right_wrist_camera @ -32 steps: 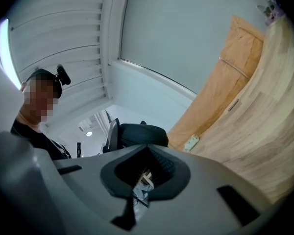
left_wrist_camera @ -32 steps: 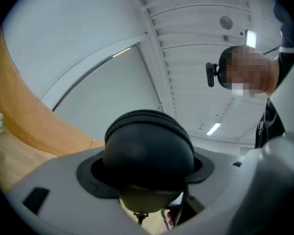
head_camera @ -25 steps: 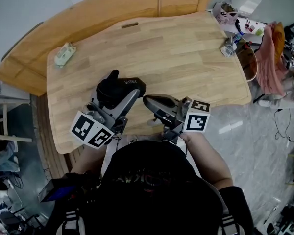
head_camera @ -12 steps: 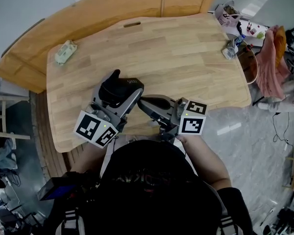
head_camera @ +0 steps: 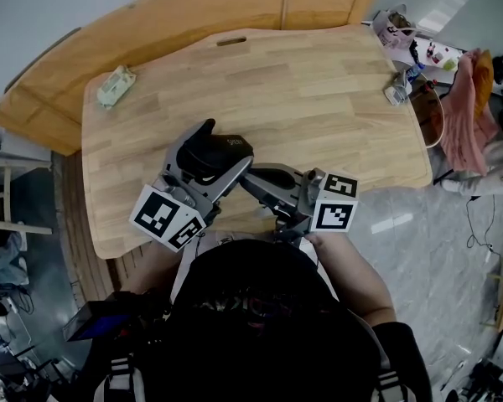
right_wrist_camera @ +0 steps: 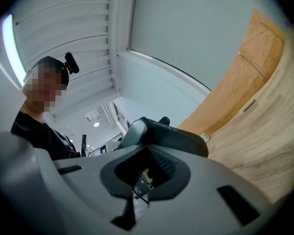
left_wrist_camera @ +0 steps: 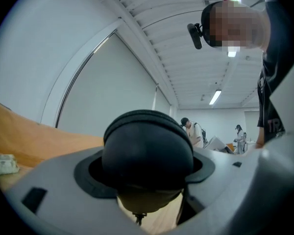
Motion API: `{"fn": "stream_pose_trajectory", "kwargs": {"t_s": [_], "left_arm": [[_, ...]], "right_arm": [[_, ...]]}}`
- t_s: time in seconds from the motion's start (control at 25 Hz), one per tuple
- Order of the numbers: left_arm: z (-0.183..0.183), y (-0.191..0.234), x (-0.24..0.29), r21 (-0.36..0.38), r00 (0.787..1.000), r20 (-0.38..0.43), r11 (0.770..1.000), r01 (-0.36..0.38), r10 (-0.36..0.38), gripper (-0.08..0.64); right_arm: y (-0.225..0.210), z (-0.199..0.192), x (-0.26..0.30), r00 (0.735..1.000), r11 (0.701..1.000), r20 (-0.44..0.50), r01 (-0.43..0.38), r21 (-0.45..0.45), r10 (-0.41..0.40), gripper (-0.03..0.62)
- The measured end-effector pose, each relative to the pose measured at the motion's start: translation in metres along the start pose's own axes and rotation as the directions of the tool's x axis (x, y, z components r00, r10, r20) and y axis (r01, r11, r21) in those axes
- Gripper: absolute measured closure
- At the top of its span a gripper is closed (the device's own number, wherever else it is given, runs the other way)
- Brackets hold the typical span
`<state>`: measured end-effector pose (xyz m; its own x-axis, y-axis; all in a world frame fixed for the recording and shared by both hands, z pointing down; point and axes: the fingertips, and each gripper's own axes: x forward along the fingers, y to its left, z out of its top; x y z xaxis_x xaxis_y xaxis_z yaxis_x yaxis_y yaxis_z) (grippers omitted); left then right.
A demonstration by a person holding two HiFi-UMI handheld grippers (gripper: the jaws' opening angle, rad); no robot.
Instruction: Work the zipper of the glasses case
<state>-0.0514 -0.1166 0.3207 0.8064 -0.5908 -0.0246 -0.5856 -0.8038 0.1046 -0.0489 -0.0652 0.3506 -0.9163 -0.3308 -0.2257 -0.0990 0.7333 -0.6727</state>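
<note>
Wood fills most of what I see: a pale table with a curved panel on its far side, grey floor to the right, and clutter at the far right corner. A small packet lies far left, well apart from my work. At the near edge, my left gripper is clamped round the black case, holding it up off the table with its rounded end poking through the jaws. My right gripper comes in from the right, jaws pressed together on the metal pull at the case's seam. I judge the zip is mid-run, though I cannot tell how far round it has gone. To do this well I should keep the left grip firm so the case cannot twist, and draw the pull along the line of the seam, not away from it, rolling the case to meet the curve at the end. A sideways tug could jam the teeth or slip the little tab out of the jaws.
</note>
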Motion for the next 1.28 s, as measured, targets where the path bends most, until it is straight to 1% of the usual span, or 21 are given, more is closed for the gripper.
{"fn": "stream_pose_trajectory", "kwargs": {"t_s": [0.2, 0.4, 0.6, 0.64, 0.76, 0.8, 0.84, 0.96, 1.04, 1.12, 1.28], "left_arm": [[0.0, -0.008, 0.001, 0.015, 0.998, -0.002, 0.998, 0.059, -0.059, 0.202], [0.007, -0.021, -0.004, 0.026, 0.988, 0.023, 0.988, 0.154, -0.155, 0.201], [0.015, -0.034, -0.011, 0.055, 0.973, 0.048, 0.973, 0.225, -0.228, 0.201], [0.016, -0.036, -0.014, 0.052, 0.968, 0.055, 0.969, 0.241, -0.243, 0.199], [0.021, -0.037, -0.024, 0.01, 0.955, 0.095, 0.959, 0.282, -0.281, 0.198], [0.021, -0.037, -0.025, 0.008, 0.953, 0.097, 0.958, 0.287, -0.287, 0.198], [0.02, -0.037, -0.026, 0.022, 0.953, 0.088, 0.957, 0.288, -0.289, 0.198], [0.014, -0.038, -0.026, 0.083, 0.959, 0.058, 0.959, 0.272, -0.278, 0.196], [0.012, -0.035, -0.027, 0.077, 0.962, 0.069, 0.963, 0.26, -0.265, 0.196], [0.011, -0.033, -0.028, 0.073, 0.962, 0.08, 0.964, 0.255, -0.261, 0.196], [0.012, -0.041, -0.029, 0.119, 0.958, 0.065, 0.955, 0.272, -0.281, 0.189]], "right_arm": [[0.001, 0.004, -0.005, 0.999, 0.999, 0.025, -0.024, 0.044, 0.022, 0.577], [0.009, 0.015, -0.015, 0.992, 0.988, 0.083, -0.1, 0.121, 0.09, 0.577], [0.022, 0.02, -0.017, 0.982, 0.969, 0.093, -0.181, 0.167, 0.167, 0.577], [0.024, 0.022, -0.019, 0.979, 0.966, 0.103, -0.193, 0.174, 0.177, 0.577], [0.022, 0.032, -0.025, 0.973, 0.956, 0.145, -0.209, 0.205, 0.182, 0.577], [0.02, 0.033, -0.027, 0.973, 0.956, 0.147, -0.208, 0.209, 0.179, 0.577], [0.018, 0.034, -0.028, 0.973, 0.955, 0.147, -0.208, 0.212, 0.179, 0.577], [0.02, 0.037, -0.03, 0.969, 0.948, 0.153, -0.224, 0.228, 0.192, 0.577], [0.022, 0.039, -0.03, 0.965, 0.94, 0.162, -0.242, 0.241, 0.207, 0.577], [0.026, 0.04, -0.03, 0.958, 0.927, 0.171, -0.269, 0.26, 0.23, 0.577], [0.035, 0.043, -0.029, 0.938, 0.887, 0.189, -0.337, 0.315, 0.289, 0.577]]}}
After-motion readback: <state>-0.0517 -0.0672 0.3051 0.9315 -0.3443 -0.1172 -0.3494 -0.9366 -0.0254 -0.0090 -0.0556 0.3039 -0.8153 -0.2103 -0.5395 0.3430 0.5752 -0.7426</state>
